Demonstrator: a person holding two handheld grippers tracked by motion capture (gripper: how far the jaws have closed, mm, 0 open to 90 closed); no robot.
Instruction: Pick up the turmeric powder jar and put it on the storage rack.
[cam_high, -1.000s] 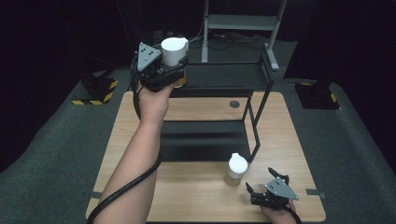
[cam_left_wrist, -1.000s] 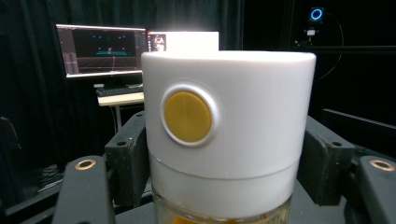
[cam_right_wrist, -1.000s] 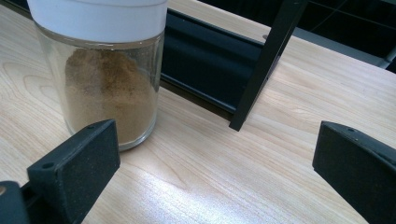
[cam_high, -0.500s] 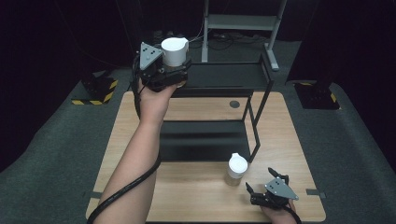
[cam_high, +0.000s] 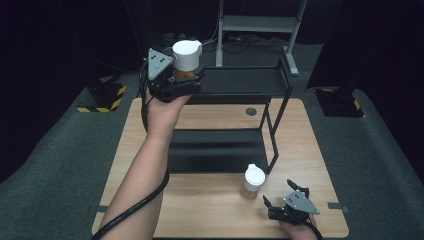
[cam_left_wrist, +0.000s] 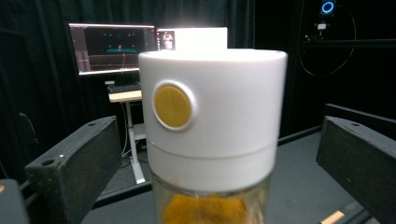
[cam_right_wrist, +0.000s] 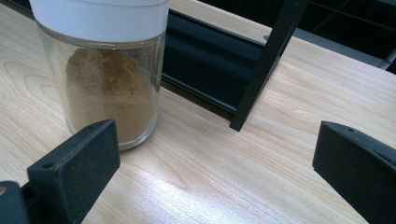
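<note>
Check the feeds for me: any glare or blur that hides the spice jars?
Left gripper view: a blown-out bright patch behind the white-capped jar, whose cap edge stays crisp. Right gripper view: soft sheen on the table, brown-powder jar sharp. High view: dark surroundings, both jars readable.

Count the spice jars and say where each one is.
2. One spice jar stands on the rack's top shelf between the left tool's open jaws; the other jar stands on the table.

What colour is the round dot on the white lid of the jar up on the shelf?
Yellow, like mustard. The dot on the lid shows best in the left gripper view.
</note>
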